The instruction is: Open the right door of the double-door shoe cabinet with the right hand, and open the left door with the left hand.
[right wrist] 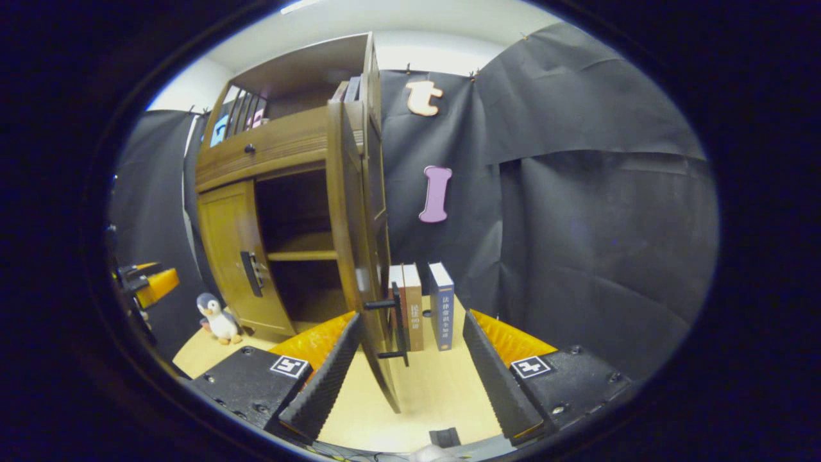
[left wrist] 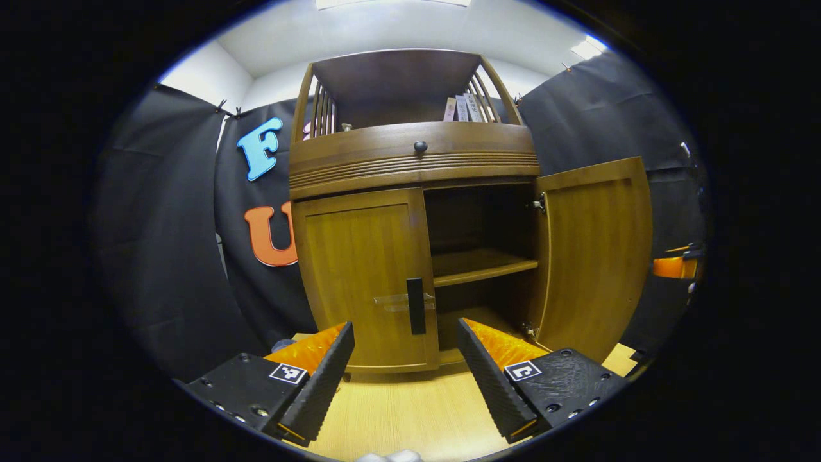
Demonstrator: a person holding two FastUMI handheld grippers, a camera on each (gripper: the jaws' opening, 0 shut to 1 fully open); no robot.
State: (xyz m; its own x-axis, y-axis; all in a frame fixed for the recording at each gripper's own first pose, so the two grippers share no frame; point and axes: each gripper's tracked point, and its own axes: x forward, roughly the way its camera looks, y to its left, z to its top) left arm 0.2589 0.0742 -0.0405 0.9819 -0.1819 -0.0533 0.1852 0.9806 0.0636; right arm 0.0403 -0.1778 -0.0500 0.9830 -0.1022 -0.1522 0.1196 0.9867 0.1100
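- Shoe cabinet of brown wood with two doors (left wrist: pixel 410 212) fills the centre of the left gripper view; it stands on a pale wooden floor (left wrist: pixel 410 410) and carries a drawer with a small round dark knob (left wrist: pixel 420 147) and a slatted open shelf on top.
- Its right door (left wrist: pixel 593 256) stands swung wide open at centre right of that view, baring a dark interior with one wooden shelf board (left wrist: pixel 481 266).
- Its left door (left wrist: pixel 362 276) is closed; a black vertical bar handle (left wrist: pixel 416 306) sits near its inner edge, just above the gap between the fingers.
- Left gripper (left wrist: pixel 405 359) at the bottom of its view is spread open and holds nothing; it is near the left door's handle but apart from it.
- Right gripper (right wrist: pixel 410 359) at the bottom of the right gripper view is also spread open; the open right door is seen edge-on between its fingers, with the door's black handle (right wrist: pixel 397 324) in the gap. Whether either finger touches the door I cannot tell.
- At the far left edge of the right gripper view the other gripper shows small and partly cut off.
- Three upright books (right wrist: pixel 420 314) stand on the floor beside the cabinet, lower centre of that view; their spines bear writing too small to read.
- More book spines (left wrist: pixel 463 108) on the top shelf also carry illegible writing.
- A small penguin plush toy (right wrist: pixel 218 317) sits on the floor at lower left of the right gripper view.
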